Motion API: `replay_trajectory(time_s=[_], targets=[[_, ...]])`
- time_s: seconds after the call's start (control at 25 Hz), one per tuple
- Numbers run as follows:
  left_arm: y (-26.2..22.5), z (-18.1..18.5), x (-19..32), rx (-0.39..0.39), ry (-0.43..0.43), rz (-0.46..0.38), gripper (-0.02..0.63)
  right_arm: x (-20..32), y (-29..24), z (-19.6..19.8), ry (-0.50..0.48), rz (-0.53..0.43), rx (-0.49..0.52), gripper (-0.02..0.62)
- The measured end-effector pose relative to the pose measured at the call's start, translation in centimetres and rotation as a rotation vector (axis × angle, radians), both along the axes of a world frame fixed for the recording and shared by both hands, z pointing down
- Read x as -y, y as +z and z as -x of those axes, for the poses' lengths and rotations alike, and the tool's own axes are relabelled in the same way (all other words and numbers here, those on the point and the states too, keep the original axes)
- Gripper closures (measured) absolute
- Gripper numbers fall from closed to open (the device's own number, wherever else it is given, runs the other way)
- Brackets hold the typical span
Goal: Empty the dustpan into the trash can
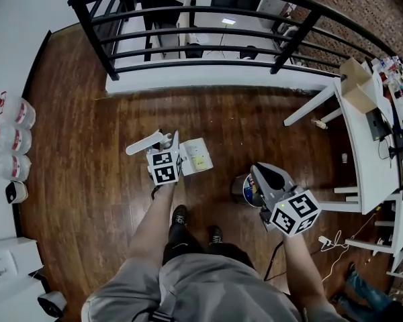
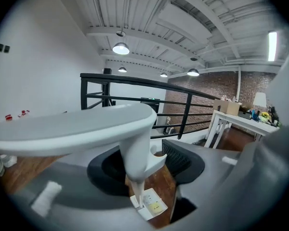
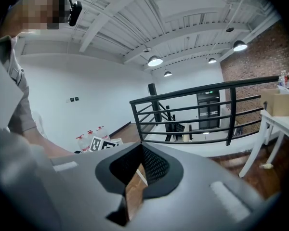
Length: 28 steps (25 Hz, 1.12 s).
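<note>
Dustpan (image 1: 190,158) is pinched by its handle (image 2: 135,153) in the left tool (image 2: 144,165); the right tool (image 3: 137,172) is pressed together, empty. It should be kept level until carried over the trash can (image 1: 240,188).

Dark wood floor (image 1: 87,153): trash can (image 1: 240,188) ctr-right, 3 jugs (image 1: 12,139) left by wall, white table (image 1: 363,159) right.

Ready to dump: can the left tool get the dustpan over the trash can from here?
Probably, but not cleanly: the left tool grips the dustpan near the trash can, yet the right tool hangs over the can's mouth and likely must shift aside first.
</note>
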<state>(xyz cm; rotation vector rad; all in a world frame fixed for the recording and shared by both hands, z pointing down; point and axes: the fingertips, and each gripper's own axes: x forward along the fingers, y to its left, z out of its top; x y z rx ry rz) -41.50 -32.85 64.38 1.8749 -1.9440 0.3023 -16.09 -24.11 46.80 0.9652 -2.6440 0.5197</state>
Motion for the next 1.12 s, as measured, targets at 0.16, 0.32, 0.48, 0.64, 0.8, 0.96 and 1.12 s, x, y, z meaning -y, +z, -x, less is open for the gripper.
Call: replay_trajectory(time_s=[0.16,0.32,0.48,0.64,0.8,0.96,1.12], targets=[[-2.8,-0.5,0.1,0.061,0.096,-0.042,0.397,0.0,-0.1,-0.4,0.020,-0.005,-0.001,0.595],[-6.3,-1.4,-0.5,0.118,0.205,-0.082,0.397,0.3,-1.0,-0.8,0.039,-0.026,0.002,0.595],[-9.8,-2.5,-1.2,0.156,0.321,-0.102,0.397,0.4,-2.3,-1.1,0.086,-0.056,0.019,0.595],[-13.9,-4.1,-2.0,0.150,0.416,-0.143,0.397,0.3,-3.6,-1.7,0.142,-0.087,0.027,0.595],[-17.7,-5.6,-2.1,0.124,0.499,-0.179,0.396,0.0,-5.2,-2.7,0.221,-0.127,0.038,0.595],[-21.4,-8.1,-1.9,0.096,0.608,-0.206,0.396,-0.7,-6.2,-4.6,0.313,-0.154,0.037,0.595],[-26.0,-11.6,-1.9,0.068,0.699,-0.267,0.396,-2.0,-7.3,-7.7,0.414,-0.179,0.036,0.595]])
